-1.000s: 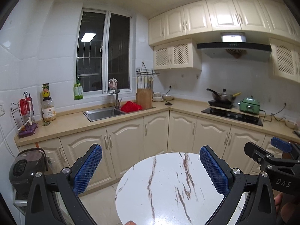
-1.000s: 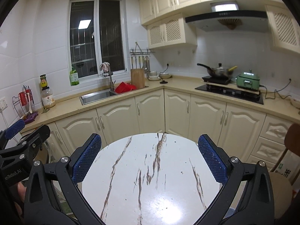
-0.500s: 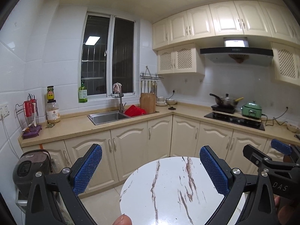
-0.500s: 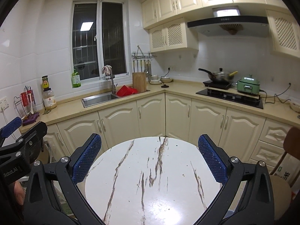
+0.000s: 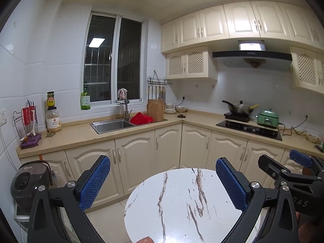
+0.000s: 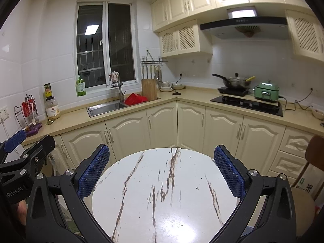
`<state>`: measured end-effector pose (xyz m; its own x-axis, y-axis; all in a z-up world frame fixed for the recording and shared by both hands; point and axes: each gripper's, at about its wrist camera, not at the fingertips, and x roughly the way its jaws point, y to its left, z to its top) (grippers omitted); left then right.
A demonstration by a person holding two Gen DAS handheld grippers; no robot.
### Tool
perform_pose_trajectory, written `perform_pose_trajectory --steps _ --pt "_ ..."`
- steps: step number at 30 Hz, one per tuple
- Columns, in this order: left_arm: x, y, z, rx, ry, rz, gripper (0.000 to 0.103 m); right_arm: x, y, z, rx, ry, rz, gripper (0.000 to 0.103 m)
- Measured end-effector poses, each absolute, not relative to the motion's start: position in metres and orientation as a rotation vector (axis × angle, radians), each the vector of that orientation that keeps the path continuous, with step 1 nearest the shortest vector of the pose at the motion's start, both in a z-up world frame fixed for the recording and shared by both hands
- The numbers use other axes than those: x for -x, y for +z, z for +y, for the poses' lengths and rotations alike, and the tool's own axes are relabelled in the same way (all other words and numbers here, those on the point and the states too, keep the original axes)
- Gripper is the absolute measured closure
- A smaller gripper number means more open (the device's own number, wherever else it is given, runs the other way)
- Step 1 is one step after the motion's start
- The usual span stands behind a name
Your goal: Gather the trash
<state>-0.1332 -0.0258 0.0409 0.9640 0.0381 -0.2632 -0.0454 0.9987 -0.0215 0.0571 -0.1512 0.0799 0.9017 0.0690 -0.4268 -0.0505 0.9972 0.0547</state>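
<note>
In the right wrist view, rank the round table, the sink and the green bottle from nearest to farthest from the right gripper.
1. Round table: directly below and ahead of the open right gripper.
2. Sink: in the counter, ahead left.
3. Green bottle: on the window sill behind the sink, farthest left.

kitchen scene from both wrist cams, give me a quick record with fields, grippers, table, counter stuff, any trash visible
left gripper: open, nothing held, above the table
right gripper: open, nothing held, above the table
round white marble-pattern table: small dark specks on top
steel sink: red basin at its right end
green glass bottle: on the window sill
black wok with lid: on the stove
green electric pot: right of the wok
trash: no clear piece visible
</note>
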Motion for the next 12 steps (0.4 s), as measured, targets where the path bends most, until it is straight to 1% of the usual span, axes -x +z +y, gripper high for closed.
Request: perform_pose_trajectory --steps 12 --pt "0.1275 0.0318 -0.0161 0.055 0.030 0.250 0.001 -0.0565 0.0806 -0.1499 -0.045 0.063 0.433 0.000"
